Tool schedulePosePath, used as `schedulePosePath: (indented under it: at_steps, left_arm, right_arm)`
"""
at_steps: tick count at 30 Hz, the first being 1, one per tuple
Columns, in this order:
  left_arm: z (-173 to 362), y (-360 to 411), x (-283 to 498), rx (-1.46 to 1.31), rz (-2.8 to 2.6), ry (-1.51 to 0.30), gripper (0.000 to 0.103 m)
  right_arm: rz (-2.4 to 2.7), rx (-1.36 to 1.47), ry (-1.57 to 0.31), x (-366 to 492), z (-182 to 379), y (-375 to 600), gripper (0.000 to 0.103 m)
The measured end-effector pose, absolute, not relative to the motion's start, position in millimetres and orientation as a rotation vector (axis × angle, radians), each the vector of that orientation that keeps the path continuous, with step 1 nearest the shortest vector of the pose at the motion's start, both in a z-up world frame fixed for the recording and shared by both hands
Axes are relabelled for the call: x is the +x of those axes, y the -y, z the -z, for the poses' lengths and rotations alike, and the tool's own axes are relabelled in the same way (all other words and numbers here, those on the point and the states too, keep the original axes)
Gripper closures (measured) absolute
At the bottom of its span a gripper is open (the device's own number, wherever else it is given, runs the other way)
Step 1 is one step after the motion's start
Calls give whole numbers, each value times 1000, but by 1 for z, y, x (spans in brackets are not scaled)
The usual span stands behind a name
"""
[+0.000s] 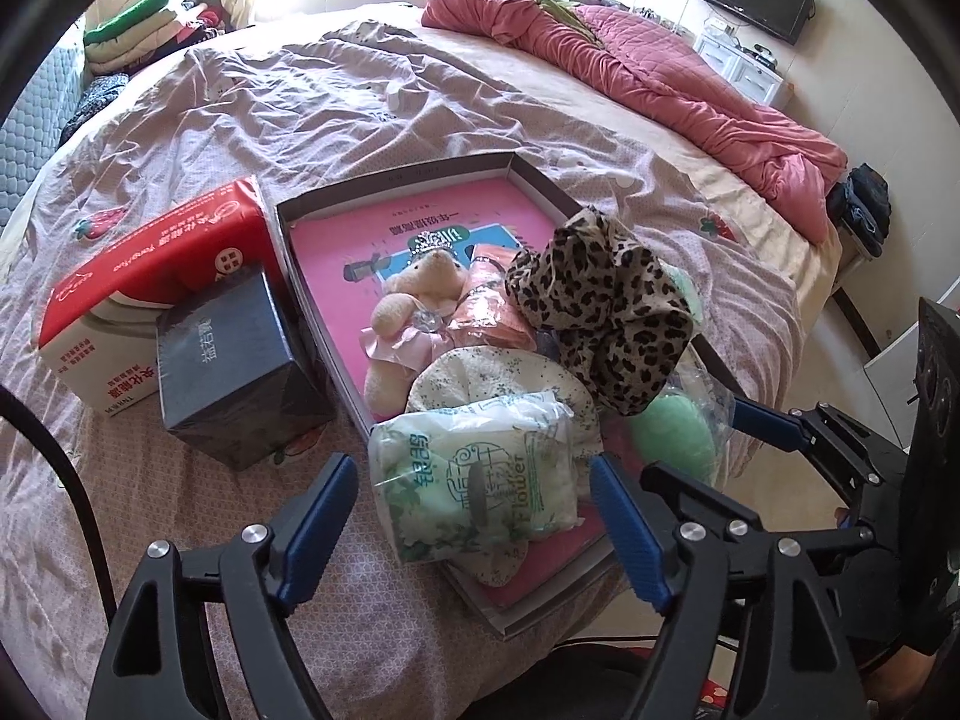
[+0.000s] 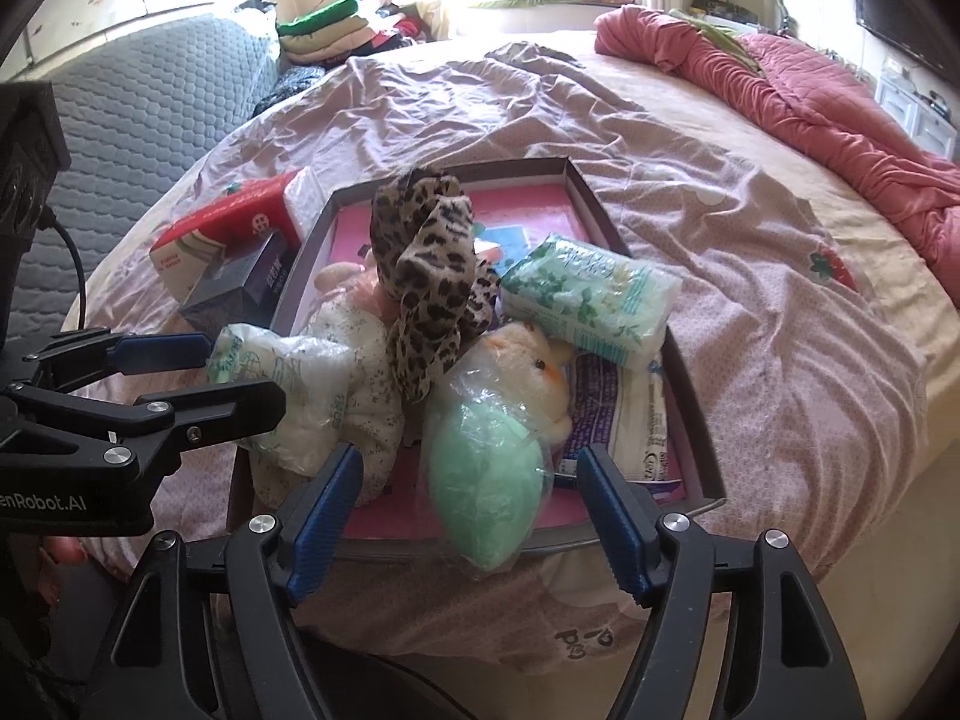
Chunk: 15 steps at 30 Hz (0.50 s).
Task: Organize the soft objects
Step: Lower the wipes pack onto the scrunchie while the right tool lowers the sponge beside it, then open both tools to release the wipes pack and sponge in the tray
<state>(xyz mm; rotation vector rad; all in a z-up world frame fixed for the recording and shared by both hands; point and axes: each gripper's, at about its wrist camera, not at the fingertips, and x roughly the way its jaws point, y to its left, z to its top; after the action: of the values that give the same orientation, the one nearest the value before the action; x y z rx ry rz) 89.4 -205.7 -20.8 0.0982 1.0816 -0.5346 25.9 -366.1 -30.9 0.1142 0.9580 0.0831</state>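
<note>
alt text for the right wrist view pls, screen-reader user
The right gripper, jaws open and empty, hovers over a shallow box on a bed, heaped with a leopard-print cloth, a bagged green plush toy and tissue packs. The left gripper is at left.

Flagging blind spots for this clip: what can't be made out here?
- Left wrist view: the green plush toy is mostly hidden behind the leopard-print cloth.
- Right wrist view: the teddy bear is almost wholly covered by that cloth.
- Both views: the tray floor print is covered by the pile.
</note>
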Motion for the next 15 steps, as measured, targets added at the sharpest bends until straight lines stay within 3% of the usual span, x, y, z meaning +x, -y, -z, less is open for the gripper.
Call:
schedulePosePath:
  at_steps: [15]
  left_arm:
    - [1, 190, 77, 88, 489, -1035, 18]
  right_arm:
    - [-19, 99, -876, 16, 3, 370, 24]
